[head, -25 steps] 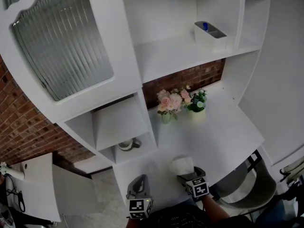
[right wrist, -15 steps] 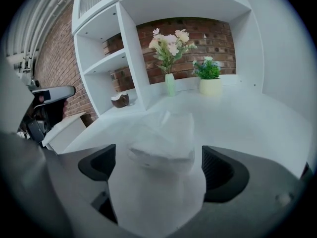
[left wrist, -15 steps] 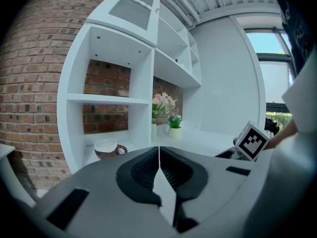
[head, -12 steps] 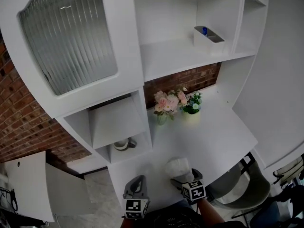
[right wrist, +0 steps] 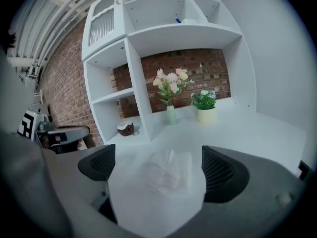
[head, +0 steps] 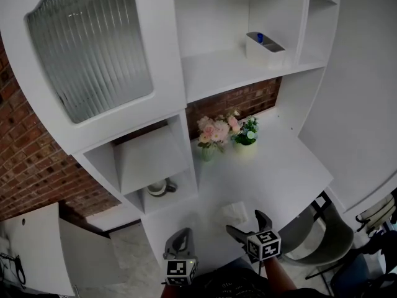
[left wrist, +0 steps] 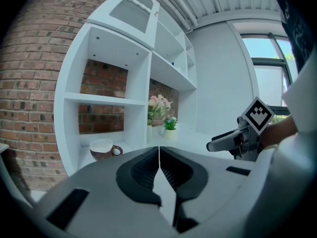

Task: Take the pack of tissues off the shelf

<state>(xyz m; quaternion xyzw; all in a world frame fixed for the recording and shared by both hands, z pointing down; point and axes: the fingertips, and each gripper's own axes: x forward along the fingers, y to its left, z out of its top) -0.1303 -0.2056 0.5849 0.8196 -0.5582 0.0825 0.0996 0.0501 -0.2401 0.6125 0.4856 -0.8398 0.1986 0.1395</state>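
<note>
Right gripper (head: 245, 222): the jaws are spread wide and have just been opening. Both pads are bare, with nothing pinched between them.
Pack of tissues (head: 235, 212): it lies flat on the white desk (head: 282, 172), already off the shelf. In the right gripper view it shows between the open jaws but below them, touching neither pad.
Left gripper (left wrist: 159, 162): the jaws are pressed together on nothing. It is held low at the desk's near edge, beside the right one.
Step in hand: this looks like the let-go after the pack was set down, so the task seems all but finished.
Doing it well: hold the jaws wide and draw up and back toward the body, so that no pad catches the soft wrapper. The pack looks light and crumpled, and would likely slide at a brush.
Back of desk: a vase of pink flowers (head: 212, 136) and a small potted plant (head: 246, 135) stand side by side, well apart from the pack.
Shelf unit (head: 217, 70): it is white with open compartments. A cup (head: 160, 187) sits in the low left cubby, a white box (head: 263, 46) stands on the upper shelf, and a ribbed-glass door (head: 87, 48) is at upper left.
Room: a brick wall (head: 31, 166) runs behind the unit, and a chair (head: 310, 241) stands at the desk's right.
</note>
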